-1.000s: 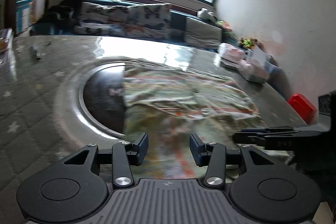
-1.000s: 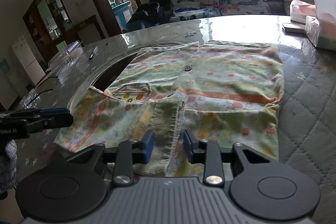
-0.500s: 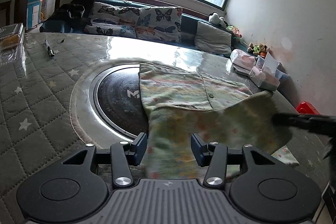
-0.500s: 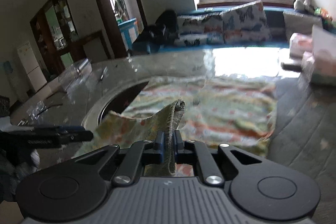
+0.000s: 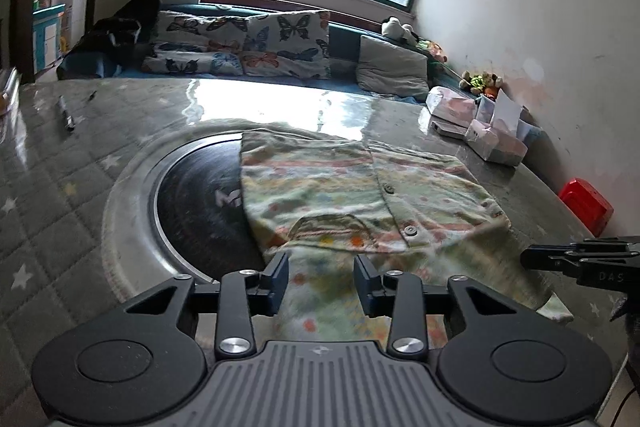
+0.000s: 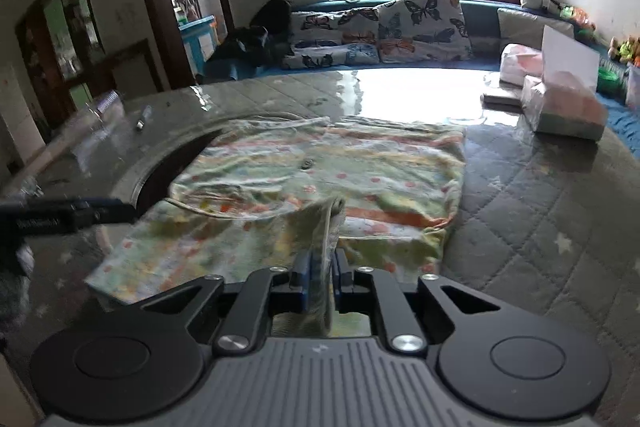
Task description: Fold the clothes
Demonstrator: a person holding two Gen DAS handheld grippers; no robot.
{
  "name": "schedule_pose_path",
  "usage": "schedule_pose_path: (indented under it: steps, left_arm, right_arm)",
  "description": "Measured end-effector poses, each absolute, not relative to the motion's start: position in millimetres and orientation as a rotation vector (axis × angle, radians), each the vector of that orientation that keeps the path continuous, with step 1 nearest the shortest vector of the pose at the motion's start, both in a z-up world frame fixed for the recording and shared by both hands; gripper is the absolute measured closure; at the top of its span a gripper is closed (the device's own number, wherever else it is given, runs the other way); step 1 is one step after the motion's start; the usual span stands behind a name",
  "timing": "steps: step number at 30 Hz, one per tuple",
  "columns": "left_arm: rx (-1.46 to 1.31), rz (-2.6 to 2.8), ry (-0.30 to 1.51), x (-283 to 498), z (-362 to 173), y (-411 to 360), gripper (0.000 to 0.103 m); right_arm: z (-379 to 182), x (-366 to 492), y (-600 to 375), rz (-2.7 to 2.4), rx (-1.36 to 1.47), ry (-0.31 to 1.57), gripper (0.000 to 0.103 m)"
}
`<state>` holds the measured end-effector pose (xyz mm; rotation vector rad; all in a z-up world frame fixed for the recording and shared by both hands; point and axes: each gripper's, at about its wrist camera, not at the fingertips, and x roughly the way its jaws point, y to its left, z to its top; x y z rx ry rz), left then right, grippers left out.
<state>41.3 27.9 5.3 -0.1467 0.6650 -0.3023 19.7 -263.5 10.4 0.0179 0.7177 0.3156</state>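
- The right gripper (image 6: 320, 277) now pinches the shirt's (image 6: 340, 183) ribbed edge, jaws easing slightly, lifted off the table (image 6: 540, 211);
- the left gripper (image 5: 321, 277), spread, is closing around cloth; fold beginning.

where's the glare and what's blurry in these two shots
Left wrist view: window glare on the glossy table; the shirt is sharp farther off, smeared by the left claw. Right wrist view: the same glare mid-table; the hem in the right claw is blurred.

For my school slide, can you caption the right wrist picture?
Right gripper pinches the ribbed cuff of a flowery buttoned shirt on the quilted table.
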Motion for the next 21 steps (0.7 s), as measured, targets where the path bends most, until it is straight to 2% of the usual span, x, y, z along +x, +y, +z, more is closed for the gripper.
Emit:
schedule_pose_path:
  steps: [1, 3, 17, 20, 21]
  left_arm:
    - [-0.143, -0.31, 0.668, 44.2, 4.4, 25.4, 0.073]
    - [-0.137, -0.325, 0.674, 49.8, 2.5, 20.3, 0.075]
    - [-0.12, -0.304, 0.744, 73.1, -22.8, 17.3, 0.078]
    - [-0.126, -0.305, 0.739, 70.0, -20.7, 20.7, 0.078]
    - [-0.125, -0.311, 0.736, 67.1, -19.3, 21.0, 0.078]
  right_arm:
    - [10.0, 20.8, -263.7, 0.304, 0.005, 0.706, 0.09]
    - [10.4, 24.3, -264.6, 0.3, 0.006, 0.695, 0.09]
    - [-19.5, 54.1, -233.6, 0.427, -0.075, 0.738, 0.087]
    - [-16.7, 46.9, -237.8, 0.43, -0.09, 0.74, 0.079]
    - [-14.6, 43.3, -239.1, 0.435, -0.096, 0.739, 0.078]
